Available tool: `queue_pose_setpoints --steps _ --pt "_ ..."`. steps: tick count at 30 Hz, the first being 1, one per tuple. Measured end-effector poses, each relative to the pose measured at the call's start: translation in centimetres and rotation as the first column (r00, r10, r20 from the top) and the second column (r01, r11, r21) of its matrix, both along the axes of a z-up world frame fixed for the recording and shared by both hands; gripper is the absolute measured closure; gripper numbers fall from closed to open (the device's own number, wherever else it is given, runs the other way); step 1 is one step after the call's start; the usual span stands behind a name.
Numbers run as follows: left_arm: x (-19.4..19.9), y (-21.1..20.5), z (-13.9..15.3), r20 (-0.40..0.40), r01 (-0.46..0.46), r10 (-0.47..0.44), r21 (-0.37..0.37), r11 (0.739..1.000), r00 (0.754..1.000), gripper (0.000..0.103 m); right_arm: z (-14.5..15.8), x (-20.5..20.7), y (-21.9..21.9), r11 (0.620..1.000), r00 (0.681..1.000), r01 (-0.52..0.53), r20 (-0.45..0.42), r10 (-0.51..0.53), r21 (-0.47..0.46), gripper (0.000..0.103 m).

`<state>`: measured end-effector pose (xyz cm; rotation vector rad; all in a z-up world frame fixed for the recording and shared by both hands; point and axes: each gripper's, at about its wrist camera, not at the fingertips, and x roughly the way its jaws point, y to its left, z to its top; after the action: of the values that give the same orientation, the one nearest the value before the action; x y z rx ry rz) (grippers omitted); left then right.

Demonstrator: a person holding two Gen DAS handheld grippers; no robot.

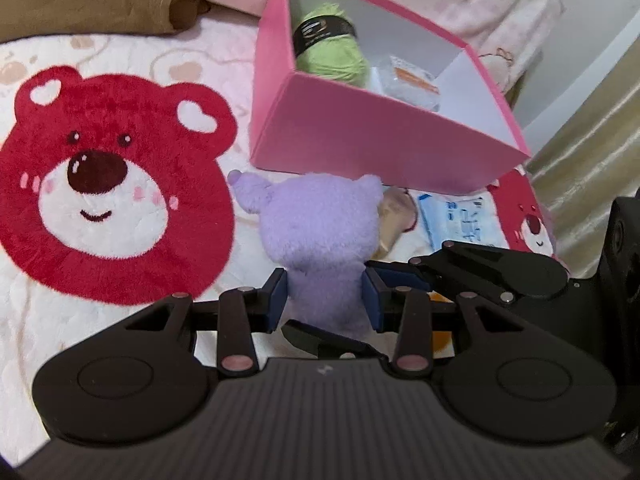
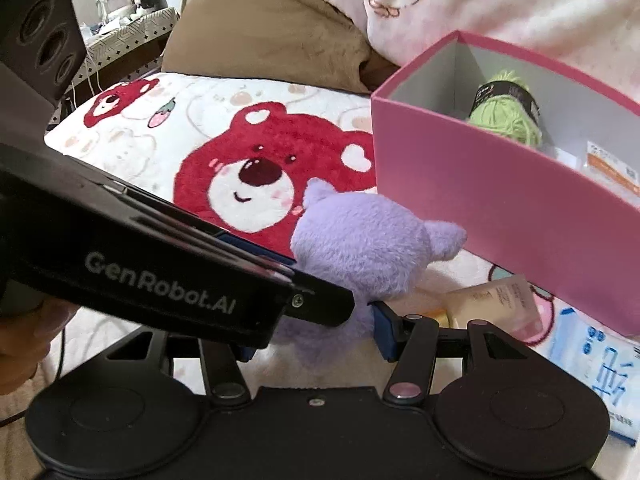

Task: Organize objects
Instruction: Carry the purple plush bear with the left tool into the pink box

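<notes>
The left gripper (image 1: 325, 297) sits low in the centre of its own view, its blue pads narrowed onto the lower body of the purple plush bear (image 1: 320, 224), one pad pressing each flank. The right gripper (image 2: 316, 328) also has the bear between its pads: the right-hand blue pad touches the plush low in the frame, but the left gripper's black arm crosses in front of the other pad, so I judge this a second grip without being sure both sides press.

The bear stands upright with its back to both cameras, head and ears up, just in front of the near wall of the pink box (image 1: 360, 128), which fills the upper right of the left view. Inside the box lie a green yarn ball (image 1: 332, 48) and, beside it, a small white packet with an orange label (image 1: 412, 84). On the bear-print blanket (image 1: 112, 184) to the right of the plush lie a blue-printed tissue pack (image 1: 460, 220) and a cream tube (image 2: 492, 300), both near the box's base.

To do this step well, both hands should rise together, so the soft body is not stretched or twisted between them. The bear's head must clear the box's near rim before travelling over it. The open floor space looks to be toward the box's right side, away from the yarn. Lower first, then release, one gripper after the other.
</notes>
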<state>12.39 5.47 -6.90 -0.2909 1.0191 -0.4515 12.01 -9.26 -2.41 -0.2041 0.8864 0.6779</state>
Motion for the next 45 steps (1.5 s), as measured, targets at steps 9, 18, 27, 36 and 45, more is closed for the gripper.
queue_pose_setpoints --steps 9,18,27,36,45 --pt "-3.8 -1.1 2.3 0.06 -0.003 0.005 -0.031 1.0 0.998 0.065 2.6 -2.9 -2.0 1.0 1.0 -0.004 0.03 0.004 0.004 0.044" --pt "-4.6 -3.5 6.3 0.114 0.04 -0.036 -0.036 0.999 0.993 0.065 6.2 -4.0 -4.1 1.0 0.994 0.008 0.113 -0.007 -0.012 0.044" --pt "-1.3 -7.2 11.6 0.134 0.086 -0.08 -0.043 0.995 0.988 0.065 11.9 -0.6 -7.1 0.997 0.992 0.032 0.128 -0.023 -0.068 0.044" --pt "7.6 -11.8 12.3 0.082 0.102 -0.099 -0.042 0.994 0.992 0.063 12.5 8.2 -10.4 0.988 0.987 0.14 0.083 -0.134 -0.064 0.044" --pt "16.4 -13.5 6.3 -0.092 0.031 -0.046 -0.16 0.987 0.995 0.063 8.1 16.6 -11.7 0.976 0.981 0.187 -0.037 -0.192 -0.113 0.044"
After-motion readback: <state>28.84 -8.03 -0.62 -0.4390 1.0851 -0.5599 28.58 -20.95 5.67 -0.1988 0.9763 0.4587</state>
